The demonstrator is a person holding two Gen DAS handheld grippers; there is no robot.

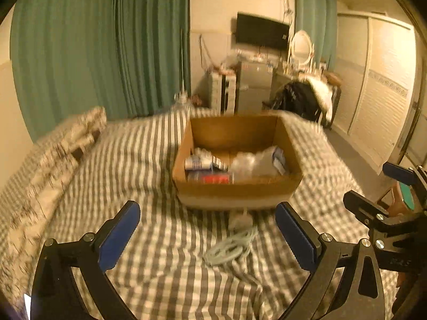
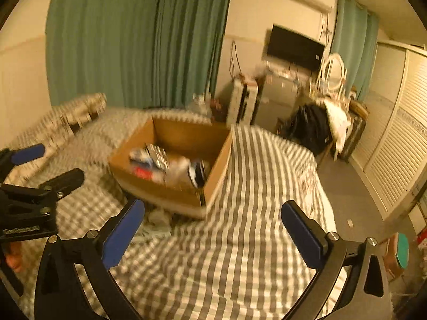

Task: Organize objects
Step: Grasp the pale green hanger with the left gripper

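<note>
Cardboard box (image 1: 234,186) holds blurred packages; no label readable.

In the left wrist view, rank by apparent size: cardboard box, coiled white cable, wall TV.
1. cardboard box, largest by far.
2. and 3. coiled white cable and wall TV look about alike; the cable is much nearer the camera, so no ranking between them.

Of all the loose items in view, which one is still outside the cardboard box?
The coiled white cable, lying on the striped bedspread just in front of the cardboard box. The packets and bottle are all inside the box.
</note>
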